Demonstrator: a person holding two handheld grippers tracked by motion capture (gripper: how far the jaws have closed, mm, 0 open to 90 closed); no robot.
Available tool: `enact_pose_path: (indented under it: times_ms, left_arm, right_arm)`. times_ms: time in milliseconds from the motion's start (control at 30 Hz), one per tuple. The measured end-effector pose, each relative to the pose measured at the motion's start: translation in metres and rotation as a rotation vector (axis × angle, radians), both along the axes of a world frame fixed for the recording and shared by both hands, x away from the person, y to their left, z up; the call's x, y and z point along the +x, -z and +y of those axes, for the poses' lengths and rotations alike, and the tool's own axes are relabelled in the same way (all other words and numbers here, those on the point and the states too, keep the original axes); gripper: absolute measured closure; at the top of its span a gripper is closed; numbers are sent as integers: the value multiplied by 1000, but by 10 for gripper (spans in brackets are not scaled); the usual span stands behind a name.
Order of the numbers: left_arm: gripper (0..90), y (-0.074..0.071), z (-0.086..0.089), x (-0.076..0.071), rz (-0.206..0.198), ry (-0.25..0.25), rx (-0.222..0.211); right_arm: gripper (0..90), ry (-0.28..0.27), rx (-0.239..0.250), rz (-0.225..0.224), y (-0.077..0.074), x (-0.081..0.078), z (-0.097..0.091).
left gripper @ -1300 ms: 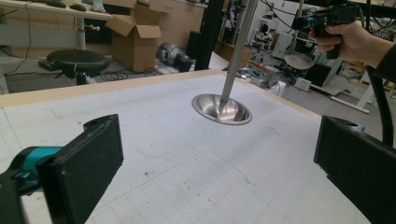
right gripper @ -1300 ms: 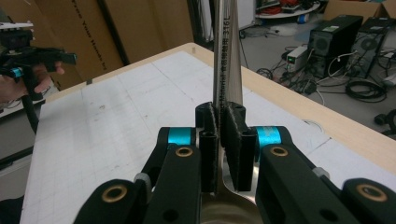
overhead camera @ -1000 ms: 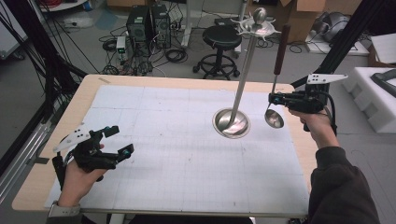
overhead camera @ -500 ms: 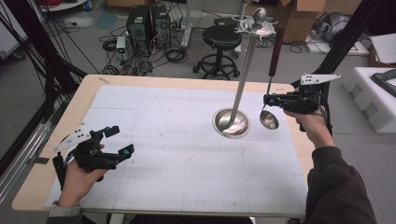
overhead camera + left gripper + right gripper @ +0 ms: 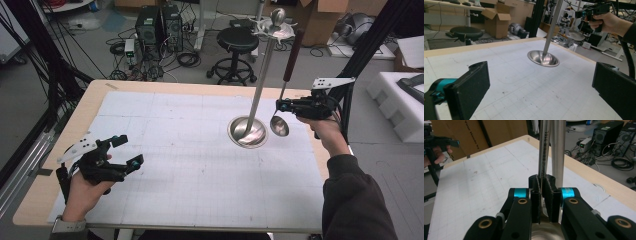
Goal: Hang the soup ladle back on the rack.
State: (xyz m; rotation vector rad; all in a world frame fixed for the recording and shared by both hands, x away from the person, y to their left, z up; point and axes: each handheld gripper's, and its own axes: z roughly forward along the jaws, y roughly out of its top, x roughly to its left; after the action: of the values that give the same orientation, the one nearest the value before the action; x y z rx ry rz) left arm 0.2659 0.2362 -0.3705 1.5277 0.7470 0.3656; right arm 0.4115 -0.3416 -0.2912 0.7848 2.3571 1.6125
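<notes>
Glossy steel ladle [image 5: 280,125] and stand [image 5: 248,132]; matt wood-edged table [image 5: 95,97].

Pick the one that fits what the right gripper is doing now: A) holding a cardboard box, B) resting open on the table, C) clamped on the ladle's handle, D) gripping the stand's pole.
C: the right gripper has its jaws shut on the thin handle of the ladle, which hangs beside the stand.
</notes>
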Motion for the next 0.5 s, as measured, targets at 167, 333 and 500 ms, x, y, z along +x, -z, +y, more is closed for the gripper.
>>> enact_pose_path:
  times_ms: [167,333,500]
  left_arm:
    - [18,0,0,0,0,-1,-3]
    - [19,-1,1,-1,-2,2,-2]
    - [18,-1,2,-1,-2,-2,-6]
  right_arm:
    - [840,43,-11,-27,2,2,9]
    - [821,100,-33,-72,4,3,15]
    - [635,96,-32,-55,8,-1,17]
